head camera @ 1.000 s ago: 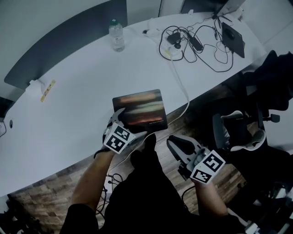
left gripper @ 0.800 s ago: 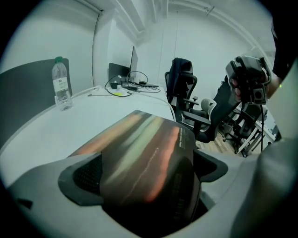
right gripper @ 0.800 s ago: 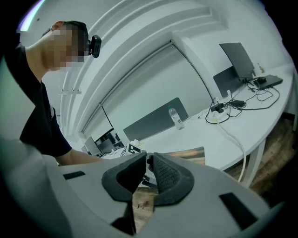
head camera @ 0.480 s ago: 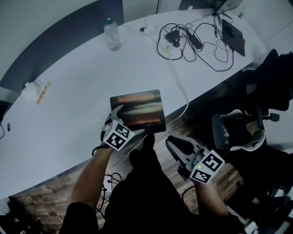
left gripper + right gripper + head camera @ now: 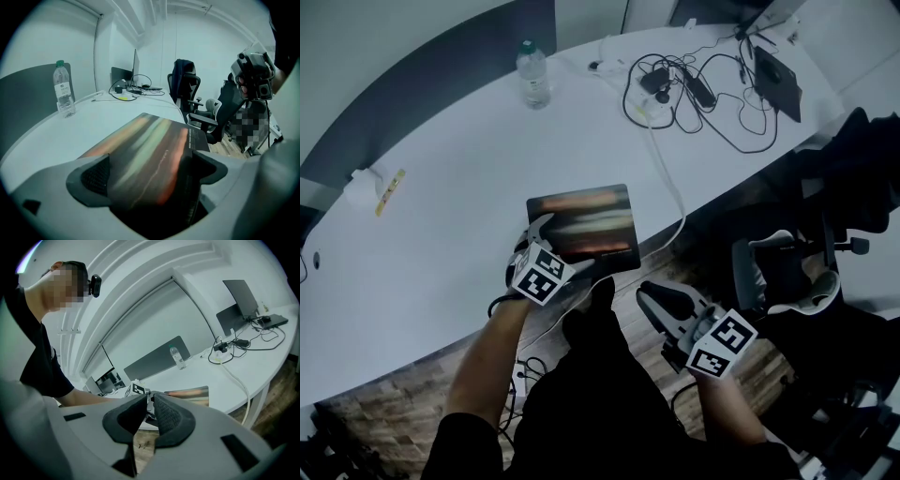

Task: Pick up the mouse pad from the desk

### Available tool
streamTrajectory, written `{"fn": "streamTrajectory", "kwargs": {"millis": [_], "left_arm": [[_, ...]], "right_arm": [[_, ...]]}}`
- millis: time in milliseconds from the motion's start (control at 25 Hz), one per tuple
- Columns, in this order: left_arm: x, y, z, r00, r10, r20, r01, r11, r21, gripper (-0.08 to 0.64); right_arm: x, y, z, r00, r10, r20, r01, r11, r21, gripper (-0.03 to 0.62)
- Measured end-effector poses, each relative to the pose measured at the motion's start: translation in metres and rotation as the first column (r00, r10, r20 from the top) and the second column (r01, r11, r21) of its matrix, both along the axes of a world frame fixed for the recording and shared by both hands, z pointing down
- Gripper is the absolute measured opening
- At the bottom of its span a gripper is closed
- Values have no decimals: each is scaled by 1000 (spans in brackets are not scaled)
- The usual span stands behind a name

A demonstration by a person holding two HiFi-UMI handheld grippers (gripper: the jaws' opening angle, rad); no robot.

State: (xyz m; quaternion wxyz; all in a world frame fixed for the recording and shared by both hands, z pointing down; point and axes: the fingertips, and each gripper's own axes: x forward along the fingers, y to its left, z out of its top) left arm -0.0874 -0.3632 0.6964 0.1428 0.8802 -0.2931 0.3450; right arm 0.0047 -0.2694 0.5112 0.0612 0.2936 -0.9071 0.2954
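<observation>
The mouse pad [image 5: 583, 223], dark with blurred orange and green streaks, lies flat on the white desk [image 5: 441, 216] close to its front edge. My left gripper [image 5: 562, 251] is at the pad's near left corner. In the left gripper view that gripper [image 5: 147, 173] stands open, with the pad [image 5: 154, 140] running in between its wide-apart jaws. My right gripper [image 5: 654, 300] hangs off the desk to the right, over the wooden floor, shut on nothing. The right gripper view shows that gripper [image 5: 149, 401] with its pads almost touching, and the mouse pad [image 5: 190, 393] beyond it.
A water bottle [image 5: 532, 73] stands at the desk's far side. A tangle of black cables [image 5: 694, 89] and a dark laptop [image 5: 776, 80] lie at the far right. A white cable [image 5: 670, 187] runs past the pad to the edge. An office chair [image 5: 783, 267] stands right of me.
My left gripper has edged slightly forward onto the pad's near corner. The pad and the right gripper have stayed almost where they were.
</observation>
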Motion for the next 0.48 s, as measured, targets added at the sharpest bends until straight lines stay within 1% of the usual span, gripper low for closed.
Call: {"fn": "streamTrajectory", "kwargs": {"millis": [280,480], "left_arm": [[-1,-5,0,1000,7,8,-7,1000,-7,551],[-1,-7,0,999,27,48,-25,999,-38,545]], "right_arm": [[0,0,0,1000,2,0,-2,1000,-5,44],[-1,0,-1,1000,1,5,-1,1000,-7,44]]}}
